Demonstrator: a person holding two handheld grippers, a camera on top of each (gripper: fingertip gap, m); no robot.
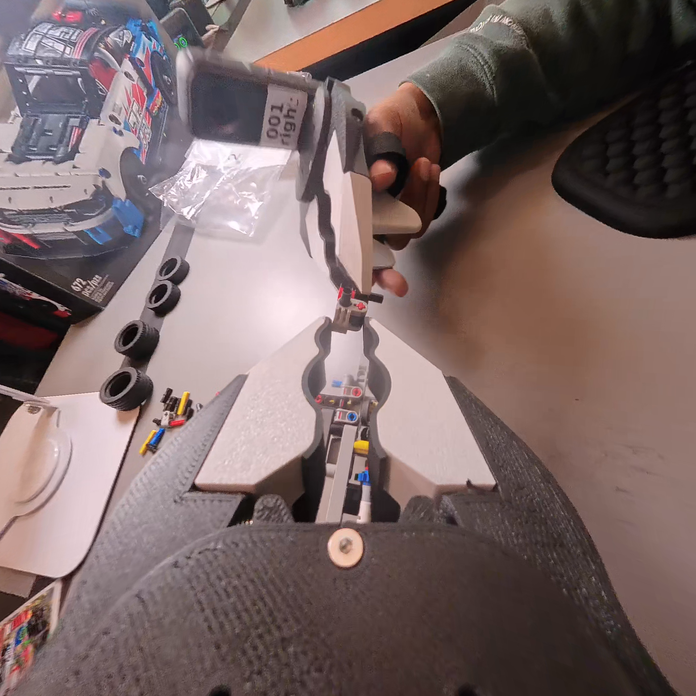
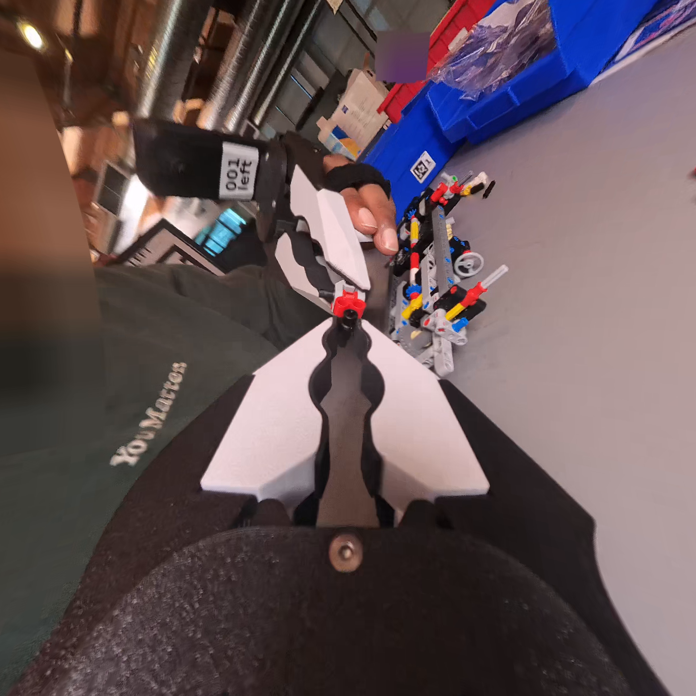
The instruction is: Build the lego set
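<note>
My left gripper [image 1: 347, 320] is shut on a small grey and red lego piece [image 1: 349, 309] and holds it above the table. My right gripper [image 1: 352, 293] comes down from above and meets that piece tip to tip. In the right wrist view, my right gripper [image 2: 346, 325] is shut on a short black pin [image 2: 348, 317] whose end sits against the red connector [image 2: 349, 302] of the piece that my left gripper [image 2: 344, 290] holds. The partly built chassis [image 2: 433, 286] lies on the grey table beside them, and shows between my left fingers [image 1: 344, 418].
Several black tyres [image 1: 137, 339] lie in a row at left, with loose small pins [image 1: 171, 412] near them. The set's box [image 1: 75, 150] and an empty plastic bag [image 1: 218, 188] lie beyond. Blue bins [image 2: 489, 98] stand at the table's far side. A white card [image 1: 56, 478] lies at left. The tips of both grippers are at nearly the same place.
</note>
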